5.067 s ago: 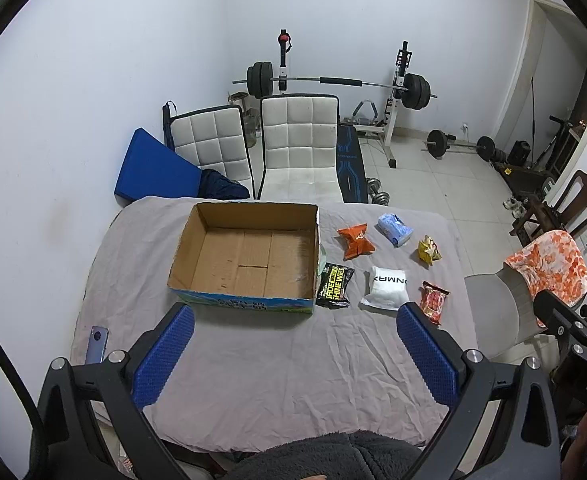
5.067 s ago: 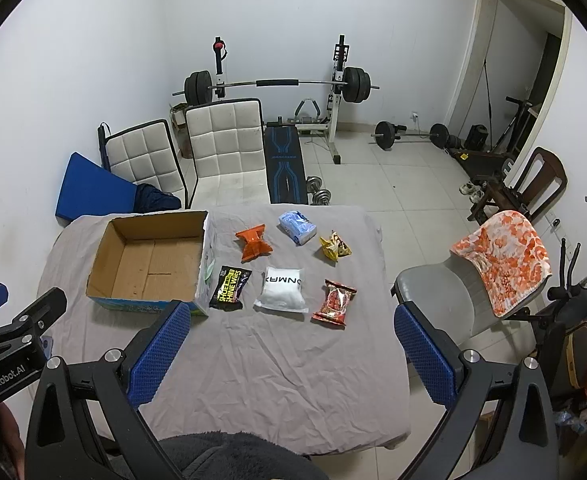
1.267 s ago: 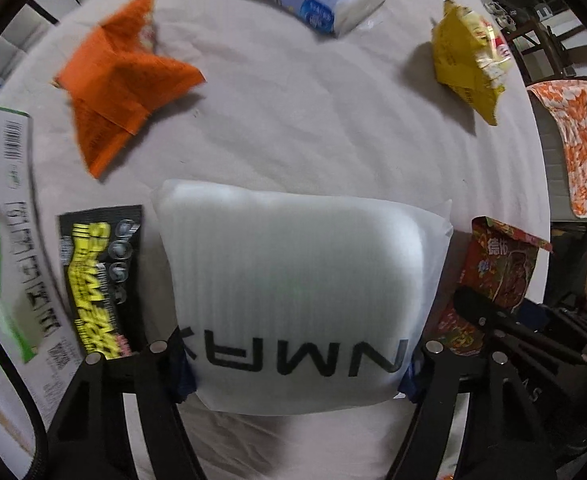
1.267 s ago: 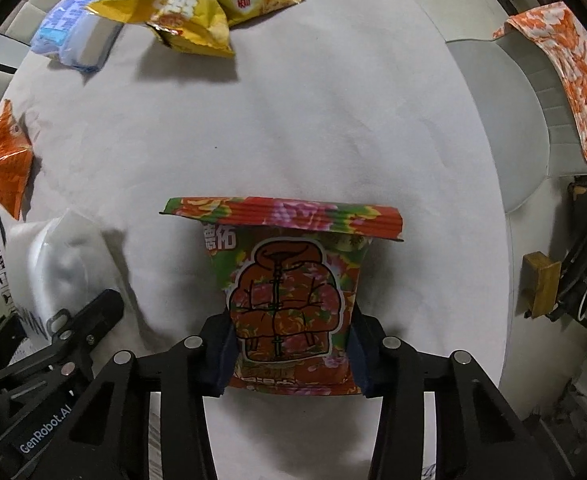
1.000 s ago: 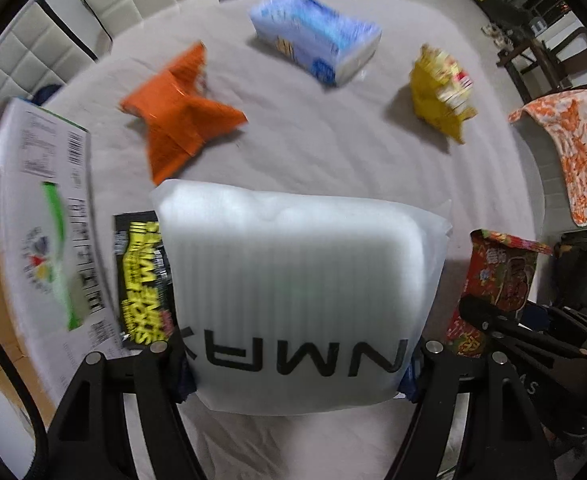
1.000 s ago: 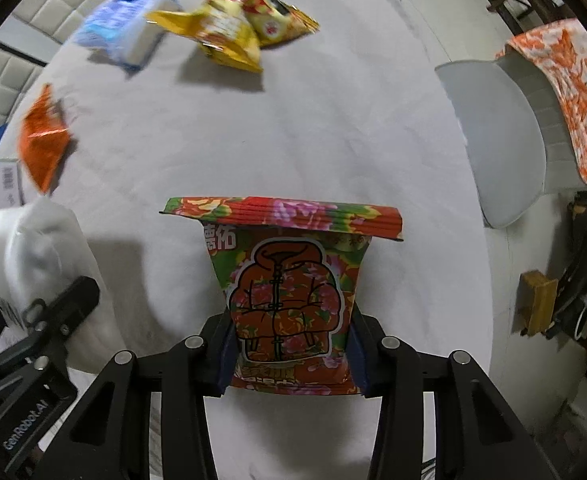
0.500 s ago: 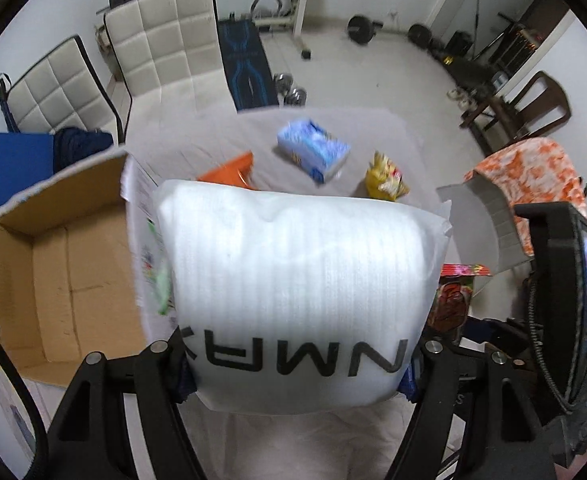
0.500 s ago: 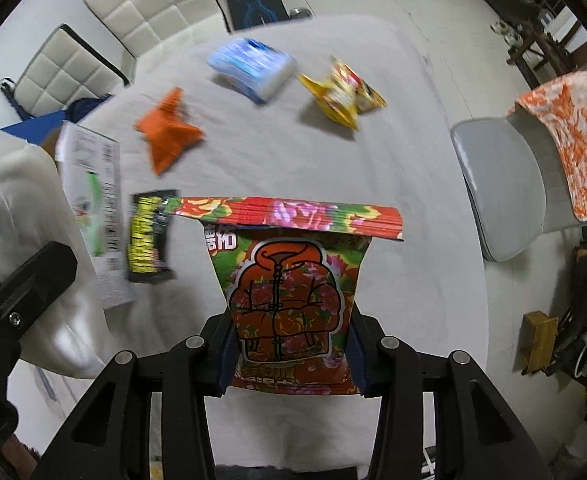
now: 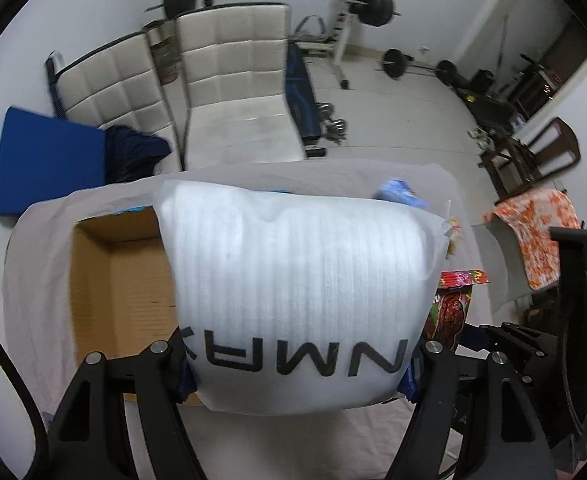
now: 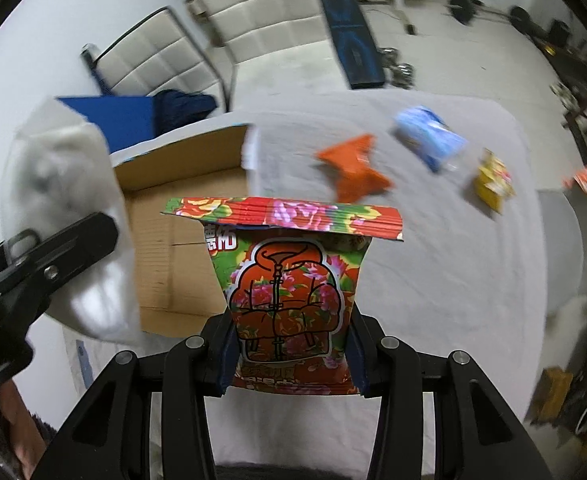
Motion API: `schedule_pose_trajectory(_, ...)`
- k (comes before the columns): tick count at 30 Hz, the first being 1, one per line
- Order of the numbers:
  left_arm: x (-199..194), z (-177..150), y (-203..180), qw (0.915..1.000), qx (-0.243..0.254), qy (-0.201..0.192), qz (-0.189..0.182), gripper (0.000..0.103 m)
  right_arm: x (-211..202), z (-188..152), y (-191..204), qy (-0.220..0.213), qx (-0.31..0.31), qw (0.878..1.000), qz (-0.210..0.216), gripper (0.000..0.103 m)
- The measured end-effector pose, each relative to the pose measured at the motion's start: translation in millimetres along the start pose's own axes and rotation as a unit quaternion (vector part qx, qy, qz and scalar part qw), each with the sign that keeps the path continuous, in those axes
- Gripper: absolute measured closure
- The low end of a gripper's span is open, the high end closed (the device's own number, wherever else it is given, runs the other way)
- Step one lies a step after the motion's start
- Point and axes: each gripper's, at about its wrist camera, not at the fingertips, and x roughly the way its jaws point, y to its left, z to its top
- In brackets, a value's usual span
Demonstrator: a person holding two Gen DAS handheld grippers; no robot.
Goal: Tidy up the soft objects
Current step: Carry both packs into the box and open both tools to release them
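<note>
My left gripper (image 9: 297,376) is shut on a white foam pouch (image 9: 301,288) with black letters, held high above the table near the open cardboard box (image 9: 113,280). The pouch also shows at the left of the right wrist view (image 10: 65,216). My right gripper (image 10: 289,356) is shut on a red flowered snack bag (image 10: 289,288), held above the table just right of the box (image 10: 181,248). The flowered bag peeks out in the left wrist view (image 9: 451,308). An orange packet (image 10: 353,172), a blue tissue pack (image 10: 429,140) and a yellow snack bag (image 10: 491,184) lie on the grey tablecloth (image 10: 453,280).
Two white padded chairs (image 9: 229,80) stand behind the table, with a blue mat (image 9: 49,168) at the left. A grey chair with an orange flowered cloth (image 9: 533,232) stands at the right. A barbell rack (image 9: 357,0) is at the back wall.
Both grippers have lifted their packages off the table and risen, moving left toward the box. The views now look down on the table from higher up.
</note>
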Motion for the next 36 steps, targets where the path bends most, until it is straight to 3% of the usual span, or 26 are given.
schedule_pose_trajectory(9, 39, 16, 103, 0.997, -0.061, 0.045, 0.012, 0.031, 70, 37, 85, 0.019, -0.043, 0.999, 0.006, 0.057)
schedule_pose_trajectory(15, 77, 17, 149, 0.9932, -0.088, 0.075, 0.008, 0.031, 124, 61, 106, 0.042, -0.056, 0.998, -0.008, 0.057)
schedule_pose_trajectory(30, 173, 22, 180, 0.9827, -0.092, 0.156, -0.039, 0.031, 202, 86, 122, 0.08, -0.1, 0.991, -0.048, 0.056)
schedule_pose_trajectory(36, 191, 18, 178, 0.9808, -0.09, 0.17, -0.034, 0.029, 216, 88, 125, 0.094, -0.097, 0.989, -0.053, 0.056)
